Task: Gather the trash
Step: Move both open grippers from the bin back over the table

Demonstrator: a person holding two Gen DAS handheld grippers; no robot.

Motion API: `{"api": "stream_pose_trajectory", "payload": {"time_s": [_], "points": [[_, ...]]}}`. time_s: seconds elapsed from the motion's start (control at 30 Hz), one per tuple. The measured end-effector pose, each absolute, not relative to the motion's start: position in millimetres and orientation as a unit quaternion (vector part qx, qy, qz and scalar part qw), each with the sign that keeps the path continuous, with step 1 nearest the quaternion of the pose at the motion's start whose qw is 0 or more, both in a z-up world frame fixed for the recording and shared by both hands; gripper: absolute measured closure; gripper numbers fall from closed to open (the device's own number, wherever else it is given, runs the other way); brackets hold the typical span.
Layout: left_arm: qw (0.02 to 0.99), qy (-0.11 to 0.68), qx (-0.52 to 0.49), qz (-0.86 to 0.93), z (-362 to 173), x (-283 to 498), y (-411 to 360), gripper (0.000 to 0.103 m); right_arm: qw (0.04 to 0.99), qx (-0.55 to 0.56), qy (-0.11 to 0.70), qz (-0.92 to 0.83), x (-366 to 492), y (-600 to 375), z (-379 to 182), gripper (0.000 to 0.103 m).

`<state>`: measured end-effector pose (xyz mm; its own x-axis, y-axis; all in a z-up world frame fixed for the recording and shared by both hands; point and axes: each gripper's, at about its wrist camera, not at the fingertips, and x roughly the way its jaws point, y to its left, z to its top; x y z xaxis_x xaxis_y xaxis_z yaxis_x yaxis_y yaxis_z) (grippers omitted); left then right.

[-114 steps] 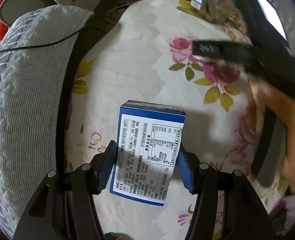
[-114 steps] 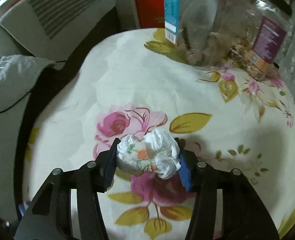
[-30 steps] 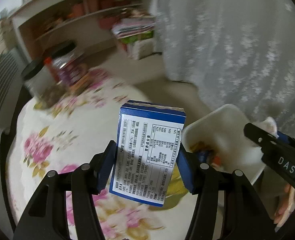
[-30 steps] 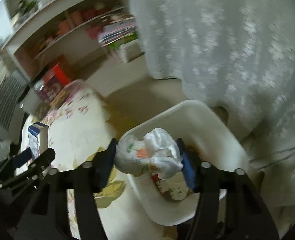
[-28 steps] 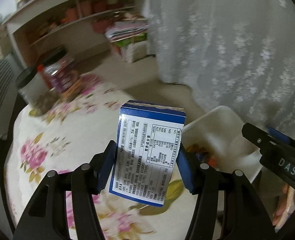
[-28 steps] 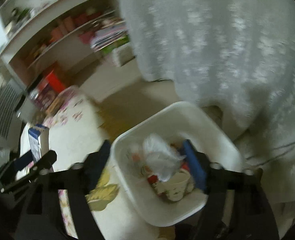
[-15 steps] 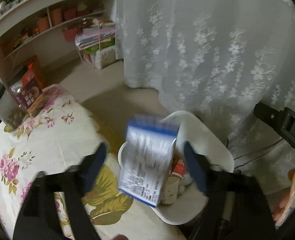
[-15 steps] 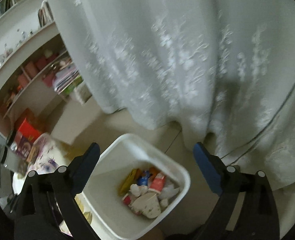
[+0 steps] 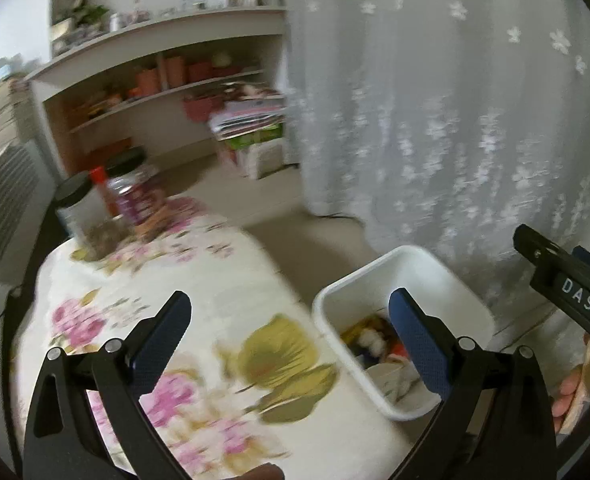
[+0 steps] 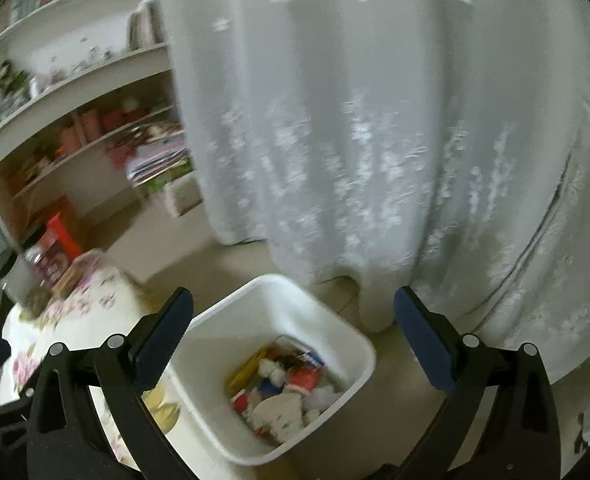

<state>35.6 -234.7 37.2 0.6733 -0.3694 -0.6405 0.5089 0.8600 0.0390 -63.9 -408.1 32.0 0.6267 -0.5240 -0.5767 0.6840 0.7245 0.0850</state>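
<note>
A white trash bin (image 10: pixel 337 326) stands on the floor beside the floral-cloth table (image 9: pixel 231 276); it also shows in the left wrist view (image 9: pixel 447 280). Mixed trash (image 10: pixel 283 388) lies inside it: wrappers, a carton, crumpled tissue. My left gripper (image 9: pixel 289 332) is open and empty, above the table's edge and the bin's left side. My right gripper (image 10: pixel 293 326) is open and empty, above the bin. The right gripper's body (image 9: pixel 563 280) shows at the right edge of the left wrist view, with a hand below it.
A white lace curtain (image 10: pixel 375 120) hangs just behind the bin. Jars (image 9: pixel 107 204) stand at the table's far edge. A shelf unit (image 9: pixel 167 92) with boxes and papers lines the back wall. A radiator-like unit (image 9: pixel 3 196) is at far left.
Both grippers opened: the tissue wad dropped from the right one, then the blue carton from the left, into the bin. Both views have since lifted and pulled back a little.
</note>
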Motion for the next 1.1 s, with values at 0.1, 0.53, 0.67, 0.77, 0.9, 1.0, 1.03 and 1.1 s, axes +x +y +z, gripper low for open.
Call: {"api": "stream_pose_trajectory", "payload": {"time_s": [0.1,0.53,0.67,0.77,0.9,1.0,1.03,1.1], "points": [[0.914,0.333,0.097,-0.212,39.3,39.5,-202.1,0.007,0.899,0.141,0.265,-0.319,-63.4,-381.7,34.1,0.007],[0.940,0.309,0.064,-0.128,41.9,33.3,-106.1,0.007,0.924,0.138,0.262,-0.241,-52.4,-295.6,17.0,0.007],[0.940,0.314,0.057,-0.119,38.5,35.0,-94.4,0.007,0.931,0.117,0.259,-0.229,-44.6,-279.2,12.1,0.007],[0.940,0.320,0.051,-0.110,36.5,37.8,-85.6,0.007,0.939,0.092,0.244,-0.223,-42.6,-267.9,13.0,0.007],[0.941,0.320,0.043,-0.103,37.2,38.8,-80.1,0.007,0.944,0.090,0.237,-0.212,-42.0,-264.2,13.0,0.007],[0.942,0.318,0.045,-0.101,36.6,37.9,-81.0,0.007,0.945,0.086,0.241,-0.205,-39.3,-263.1,11.2,0.007],[0.941,0.319,0.044,-0.101,36.2,38.1,-81.1,0.007,0.945,0.084,0.243,-0.204,-38.5,-262.0,10.4,0.007],[0.940,0.322,0.043,-0.101,34.8,38.0,-80.8,0.007,0.945,0.077,0.245,-0.204,-37.7,-260.1,9.5,0.007]]}}
